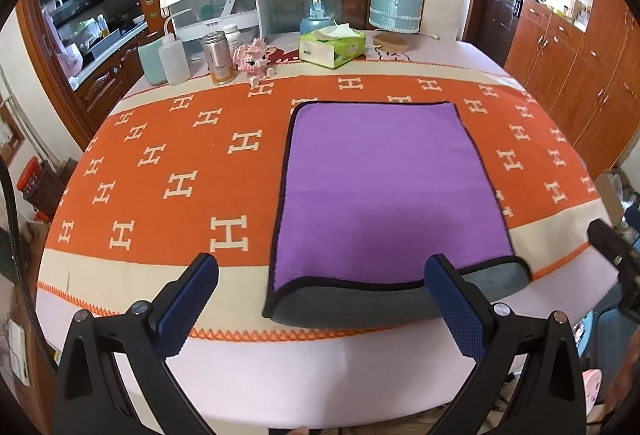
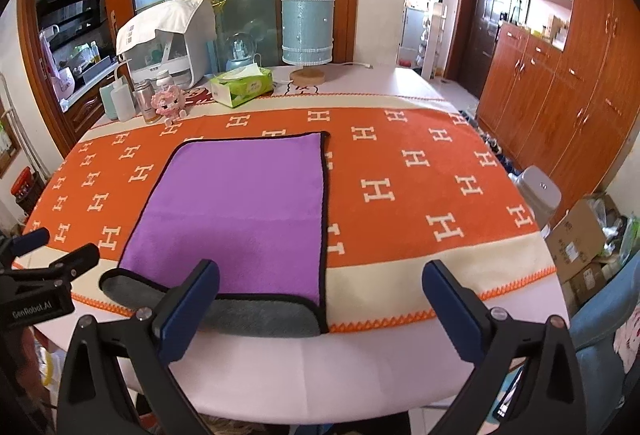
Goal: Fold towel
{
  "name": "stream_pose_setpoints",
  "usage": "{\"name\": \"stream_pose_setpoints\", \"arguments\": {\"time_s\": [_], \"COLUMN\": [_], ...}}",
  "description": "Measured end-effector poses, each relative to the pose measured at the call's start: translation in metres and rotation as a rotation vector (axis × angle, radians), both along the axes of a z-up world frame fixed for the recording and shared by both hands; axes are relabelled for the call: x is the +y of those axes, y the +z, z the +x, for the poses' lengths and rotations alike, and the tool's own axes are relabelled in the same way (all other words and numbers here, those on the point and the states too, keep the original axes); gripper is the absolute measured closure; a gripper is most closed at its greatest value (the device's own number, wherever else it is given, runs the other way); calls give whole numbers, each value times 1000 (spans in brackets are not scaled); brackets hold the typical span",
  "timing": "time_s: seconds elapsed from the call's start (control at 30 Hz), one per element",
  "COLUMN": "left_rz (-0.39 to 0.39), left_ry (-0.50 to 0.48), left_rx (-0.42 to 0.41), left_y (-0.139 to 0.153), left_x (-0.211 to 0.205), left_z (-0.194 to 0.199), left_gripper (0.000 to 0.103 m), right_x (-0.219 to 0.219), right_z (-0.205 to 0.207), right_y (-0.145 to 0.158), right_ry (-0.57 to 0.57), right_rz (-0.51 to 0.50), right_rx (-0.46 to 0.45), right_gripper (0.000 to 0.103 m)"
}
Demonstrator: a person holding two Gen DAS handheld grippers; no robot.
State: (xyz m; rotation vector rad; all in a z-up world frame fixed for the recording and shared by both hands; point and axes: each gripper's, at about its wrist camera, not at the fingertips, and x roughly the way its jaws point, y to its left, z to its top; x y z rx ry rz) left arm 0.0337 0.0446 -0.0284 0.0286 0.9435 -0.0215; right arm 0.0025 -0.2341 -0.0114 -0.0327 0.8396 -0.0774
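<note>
Far left, bottles (image 1: pixel 173 59) and a pink toy (image 1: pixel 253 59) crowd the back edge; left gripper (image 1: pixel 320 299) hovers, jaws spread, empty. Purple towel (image 1: pixel 384 187) lies folded on the orange cloth (image 1: pixel 168 171). Right gripper (image 2: pixel 320 305) likewise wide apart.

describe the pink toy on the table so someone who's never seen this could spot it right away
Start at the orange blanket with white H marks, then follow its far edge to the bottles and cans at the left. The pink toy stands just right of the metal can, the only fluffy pink figure there.
</note>
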Motion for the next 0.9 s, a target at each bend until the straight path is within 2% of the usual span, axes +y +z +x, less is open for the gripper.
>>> {"name": "stream_pose_setpoints", "arguments": {"time_s": [0.13, 0.23, 0.33, 0.43, 0.53, 0.73, 0.9], "left_rz": [-15, -60, -112, -98, -68, -140, -165], "left_ry": [-17, -46, -70, -83, -108, -244, -337], "left_rx": [25, 71, 93, 99, 111, 163, 178], "left_y": [-11, -23, -33, -42, -50, -66, -75], "left_x": [8, 15, 23, 29, 35, 47, 54], "left_z": [6, 14, 18, 20, 23, 27, 32], "left_gripper": [1, 1, 1, 1, 1, 7, 14], "right_x": [0, -4, -5, -4, -4, -2, -5], "right_z": [4, 10, 15, 18, 19, 26, 35], "right_y": [-10, -21, -33, -46, -56, -78, -90], "right_ry": [34, 63, 101, 147, 221, 353, 394], "right_rz": [-10, 33, 69, 73, 118, 161, 139], "right_rx": [10, 44, 91, 121, 151, 221, 255], "right_gripper": [9, 15, 29, 33, 37, 55, 59]}}
